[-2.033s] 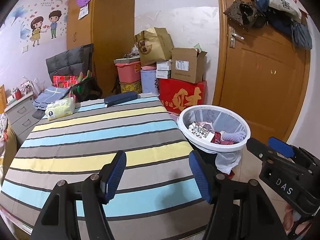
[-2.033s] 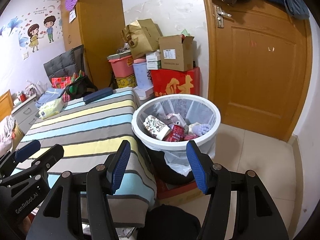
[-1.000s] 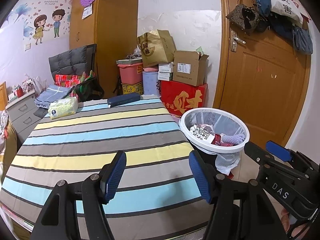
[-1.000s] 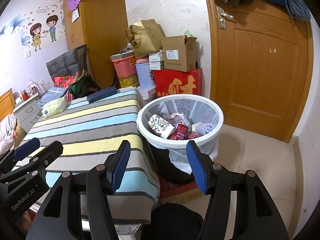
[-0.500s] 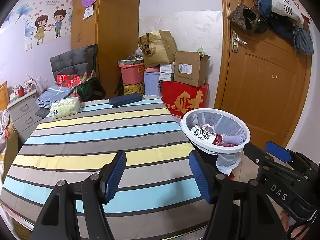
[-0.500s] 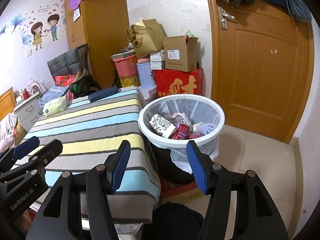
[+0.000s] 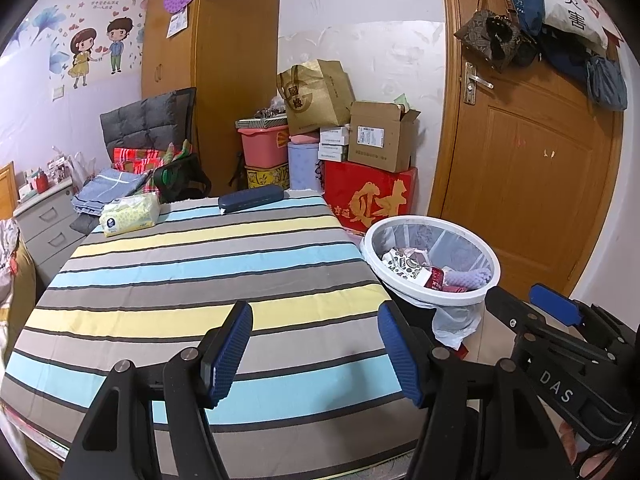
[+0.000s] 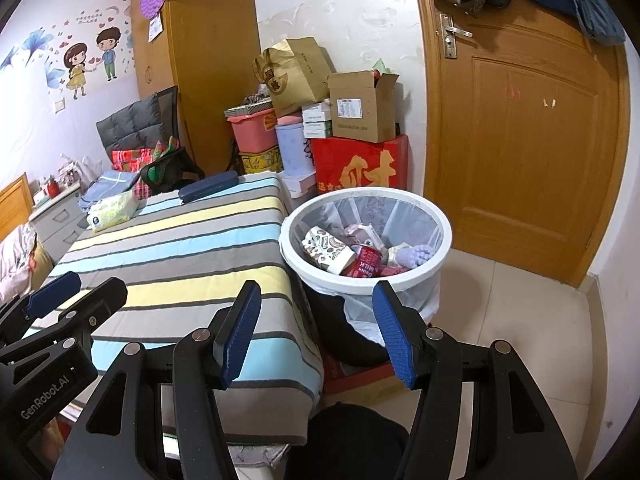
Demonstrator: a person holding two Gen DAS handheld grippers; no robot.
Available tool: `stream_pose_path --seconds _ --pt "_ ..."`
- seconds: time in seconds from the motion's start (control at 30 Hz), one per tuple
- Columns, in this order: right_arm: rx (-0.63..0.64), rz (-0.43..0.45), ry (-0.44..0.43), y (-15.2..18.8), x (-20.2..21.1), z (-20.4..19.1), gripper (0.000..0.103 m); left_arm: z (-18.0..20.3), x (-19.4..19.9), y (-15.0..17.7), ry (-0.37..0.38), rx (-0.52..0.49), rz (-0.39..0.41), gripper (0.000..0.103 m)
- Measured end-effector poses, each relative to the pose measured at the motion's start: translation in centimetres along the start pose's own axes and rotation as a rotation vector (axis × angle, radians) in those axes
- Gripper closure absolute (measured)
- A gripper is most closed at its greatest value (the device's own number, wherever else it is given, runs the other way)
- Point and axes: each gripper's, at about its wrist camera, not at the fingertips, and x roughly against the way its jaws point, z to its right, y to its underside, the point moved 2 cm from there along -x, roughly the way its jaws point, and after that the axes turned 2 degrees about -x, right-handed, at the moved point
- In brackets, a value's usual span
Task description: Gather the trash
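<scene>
The wooden door [image 8: 532,152] fills the right side of both views, with bags [image 7: 560,12] hung at its top. Left of it a desk under a striped cloth [image 7: 208,280] spreads across the middle. Against the far wall a red box [image 7: 368,200] carries an open cardboard box [image 7: 380,136], with a brown paper bag [image 7: 316,96] and a pink bin [image 7: 262,148] beside them.

The white trash basket [image 8: 442,224] stands on the floor just beside the desk's right edge, lined with a clear bag. The trash lies inside it: a patterned carton [image 8: 328,250], a red milk carton [image 8: 366,260] and a lilac knobbly piece [image 8: 418,255], all touching.

On the desk's far end rest a pale tissue pack [image 7: 130,214] and a dark blue case [image 7: 251,198], well apart.

The left tongs [image 7: 316,346] hang over the near part of the desk, spread wide, gripping nothing. The right tongs [image 8: 316,330] are likewise spread wide with nothing between them, held near the basket.
</scene>
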Motion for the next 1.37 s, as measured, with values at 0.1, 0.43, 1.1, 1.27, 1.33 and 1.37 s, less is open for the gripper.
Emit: stream_pose_path --seconds 0.1,0.43,1.1,1.27,1.33,1.37 --pt "-0.001 0.002 -0.003 0.04 0.12 -0.1 0.043 0.06 -0.02 0.01 0.001 -0.002 -0.001 0.038" --pt "-0.004 0.006 -0.004 0.09 0.26 -0.08 0.043 -0.05 -0.12 0.06 0.001 -0.001 -0.002 0.038" --pt "-0.006 0.0 -0.008 0.21 0.26 -0.1 0.043 -0.14 -0.31 0.29 0.007 0.003 -0.003 0.038" --pt "-0.001 -0.002 -0.011 0.21 0.36 -0.21 0.043 0.13 -0.19 0.42 0.009 -0.003 -0.008 0.038" --pt "-0.002 -0.002 -0.011 0.23 0.41 -0.24 0.043 0.15 -0.15 0.52 0.014 -0.001 -0.01 0.038" --pt "-0.001 -0.002 -0.011 0.24 0.43 -0.24 0.043 0.13 -0.16 0.58 0.015 0.001 -0.013 0.038"
